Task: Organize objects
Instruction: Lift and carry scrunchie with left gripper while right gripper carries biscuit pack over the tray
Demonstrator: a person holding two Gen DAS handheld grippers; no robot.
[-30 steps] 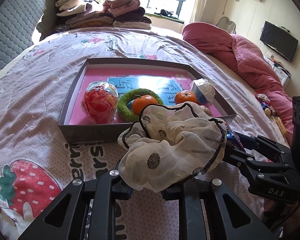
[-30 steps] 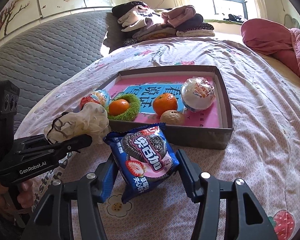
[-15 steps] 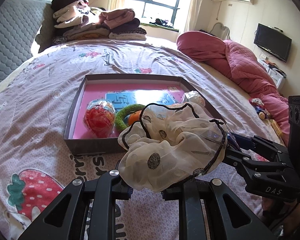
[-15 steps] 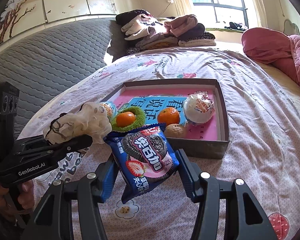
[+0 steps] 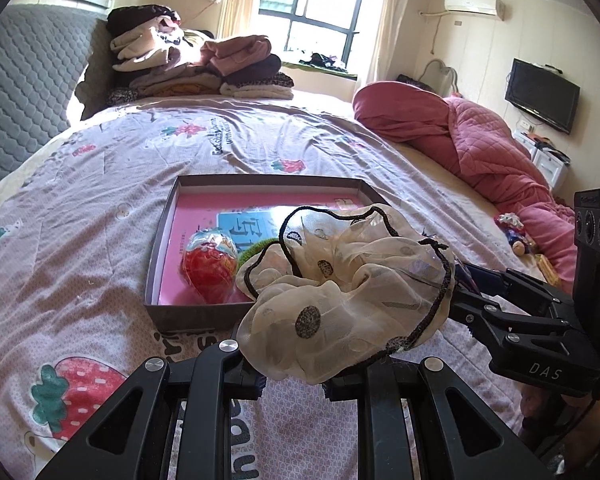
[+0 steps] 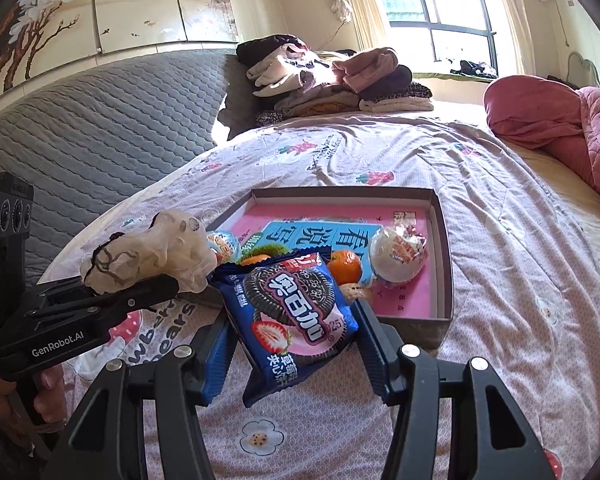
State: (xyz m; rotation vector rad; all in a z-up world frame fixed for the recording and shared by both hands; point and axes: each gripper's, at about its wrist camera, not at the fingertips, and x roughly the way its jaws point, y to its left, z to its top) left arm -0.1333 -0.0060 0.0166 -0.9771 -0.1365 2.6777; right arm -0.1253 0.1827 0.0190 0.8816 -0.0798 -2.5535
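My left gripper (image 5: 294, 380) is shut on a cream spotted scrunchie (image 5: 340, 296), held above the bed in front of the box; it also shows in the right wrist view (image 6: 152, 260). My right gripper (image 6: 292, 344) is shut on a blue Oreo cookie packet (image 6: 292, 312), held before the box. The shallow box (image 6: 444, 240) with a pink floor (image 5: 188, 224) holds a red wrapped egg (image 5: 210, 264), a white wrapped ball (image 6: 398, 256), oranges (image 6: 344, 266) and a green ring (image 5: 256, 248), partly hidden.
The box lies on a bed with a strawberry-print sheet (image 5: 80, 240). Folded clothes (image 5: 196, 68) are stacked at the headboard. A pink quilt (image 5: 480, 140) lies along the right side. A grey padded headboard (image 6: 80, 120) runs at the left.
Both grippers have risen and pulled back from the box with their objects still held; the box looks smaller and farther away.
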